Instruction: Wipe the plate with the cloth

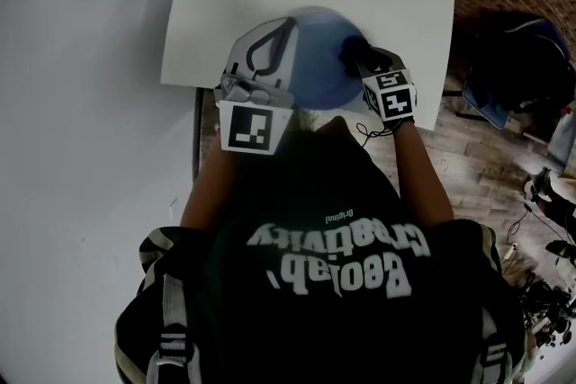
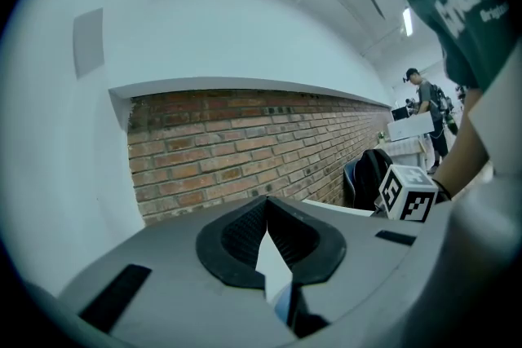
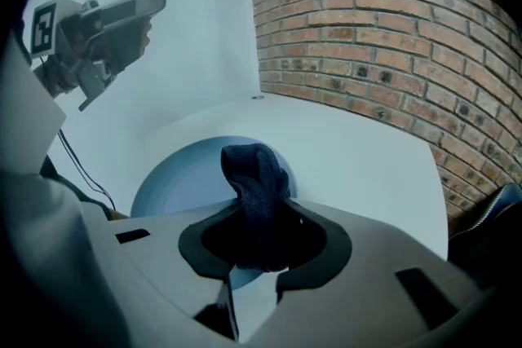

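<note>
Dark cloth (image 3: pixel 254 171) pinched in right claw (image 3: pixel 257 218), over blue plate (image 3: pixel 171 175), left claw (image 2: pixel 267 212) closed, empty, raised aside

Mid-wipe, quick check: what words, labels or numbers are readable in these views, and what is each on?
"Geolab", then what looks like "Creativity": large white print, upside down in the head view, on the person's black T-shirt.
"Original": small print on the same T-shirt, barely legible.
No letters on the marker cubes of the left gripper and right gripper: only black-and-white square codes.
No print visible on the plate or cloth.
</note>
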Action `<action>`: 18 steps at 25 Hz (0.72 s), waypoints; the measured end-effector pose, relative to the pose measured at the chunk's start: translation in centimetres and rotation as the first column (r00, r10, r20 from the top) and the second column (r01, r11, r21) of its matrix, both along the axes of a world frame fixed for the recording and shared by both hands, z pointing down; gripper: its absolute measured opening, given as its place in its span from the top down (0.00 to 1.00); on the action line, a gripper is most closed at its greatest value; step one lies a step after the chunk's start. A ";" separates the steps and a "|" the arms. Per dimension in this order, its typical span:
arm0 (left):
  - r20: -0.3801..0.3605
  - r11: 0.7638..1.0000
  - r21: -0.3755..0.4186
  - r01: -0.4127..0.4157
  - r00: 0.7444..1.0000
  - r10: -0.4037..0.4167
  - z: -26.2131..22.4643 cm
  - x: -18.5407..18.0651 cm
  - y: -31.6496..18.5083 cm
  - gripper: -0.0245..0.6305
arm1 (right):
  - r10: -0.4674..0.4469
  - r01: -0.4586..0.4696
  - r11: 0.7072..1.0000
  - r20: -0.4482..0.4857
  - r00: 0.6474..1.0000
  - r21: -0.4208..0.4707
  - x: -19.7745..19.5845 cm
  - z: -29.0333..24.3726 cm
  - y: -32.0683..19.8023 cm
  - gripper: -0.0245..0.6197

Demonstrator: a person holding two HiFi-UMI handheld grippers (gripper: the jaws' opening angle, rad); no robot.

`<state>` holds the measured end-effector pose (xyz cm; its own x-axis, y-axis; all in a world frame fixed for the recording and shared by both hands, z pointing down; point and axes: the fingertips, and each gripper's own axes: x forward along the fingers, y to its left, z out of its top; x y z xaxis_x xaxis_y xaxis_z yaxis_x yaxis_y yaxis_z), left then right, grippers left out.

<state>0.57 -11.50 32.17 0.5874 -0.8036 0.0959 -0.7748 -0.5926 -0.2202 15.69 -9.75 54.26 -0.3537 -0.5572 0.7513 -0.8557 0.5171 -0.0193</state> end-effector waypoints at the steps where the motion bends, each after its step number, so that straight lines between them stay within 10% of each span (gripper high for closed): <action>1: -0.002 1.000 0.002 -0.001 1.000 0.001 -0.1 0.1 -0.1 0.96 | -0.002 0.002 1.000 0.001 1.000 -0.004 0.1 0.0 0.4 0.82; 18: -0.014 1.000 -0.003 -0.001 1.000 0.001 0.0 0.3 0.2 0.96 | -0.164 0.163 0.985 -0.011 0.986 -0.048 -2.9 0.3 5.4 0.82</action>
<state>0.85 -11.26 32.16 0.5898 -0.8025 0.0898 -0.7770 -0.5943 -0.2075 12.79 -4.30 54.58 -0.4257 -0.4569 0.7811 -0.7603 0.6486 -0.0350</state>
